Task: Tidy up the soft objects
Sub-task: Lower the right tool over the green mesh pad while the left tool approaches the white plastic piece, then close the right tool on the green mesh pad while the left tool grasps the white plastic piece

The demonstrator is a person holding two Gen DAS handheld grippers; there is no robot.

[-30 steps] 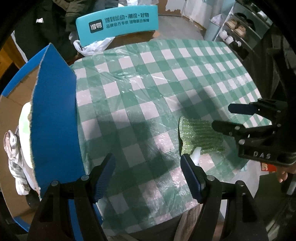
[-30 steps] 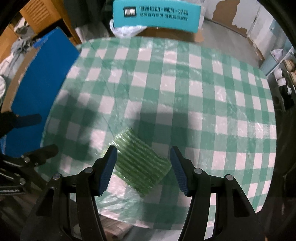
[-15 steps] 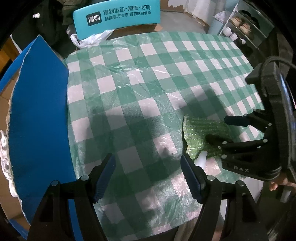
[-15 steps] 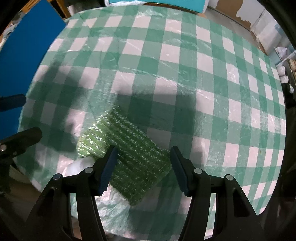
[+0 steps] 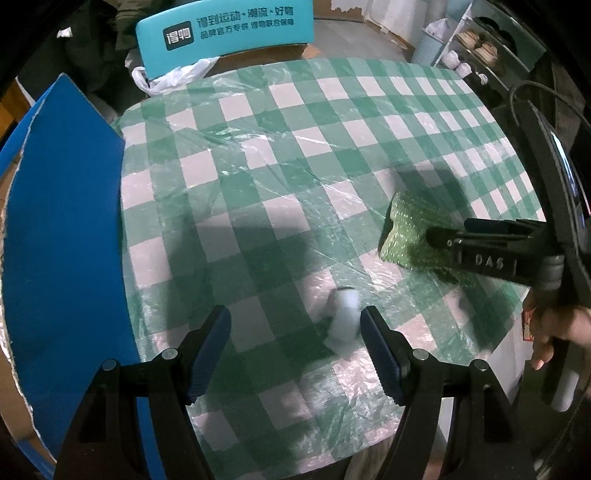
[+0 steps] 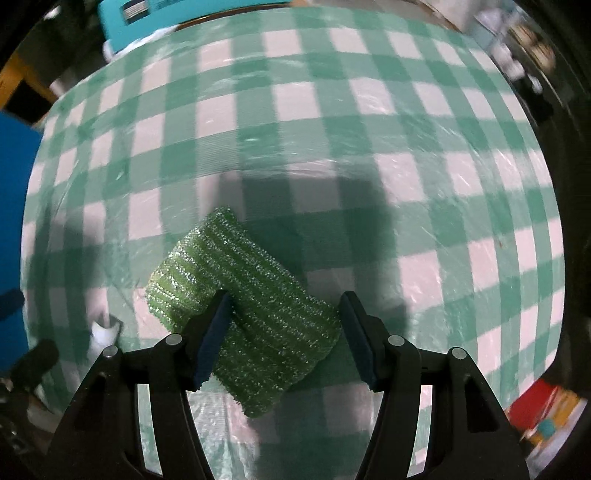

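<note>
Far left, at nine o'clock in the left wrist view: a blue board (image 5: 62, 229) with a ragged cardboard edge, standing beside the round table (image 5: 280, 155) and overlapping its left rim. At eleven o'clock, behind the table: a teal chair back (image 5: 225, 31) with white lettering, and a white plastic bag (image 5: 173, 75) slumped just below it.

At six o'clock: left gripper (image 5: 295, 350), spread wide, nothing between its blue pads. Just inside the right pad, a small white roll (image 5: 343, 325), blurred, lying on the cloth; whether touching the pad cannot be told.

At three o'clock: green scrubbing pad (image 5: 406, 236) lying flat near the table's right edge, partly covered by the black body of the other tool. In the right wrist view, the same green scrubbing pad (image 6: 243, 310) at six o'clock, slanted, between the fingers of the right gripper (image 6: 284, 339). Spread open, the left pad lying over the scrubber's top, the right pad just beside its corner; not pinching.

Covering the table: green-and-white checked cloth under wrinkled clear plastic, with dark shadows across the middle. At one o'clock in the left wrist view: a white shelf rack (image 5: 476, 40) holding small items, and bare floor beyond.
</note>
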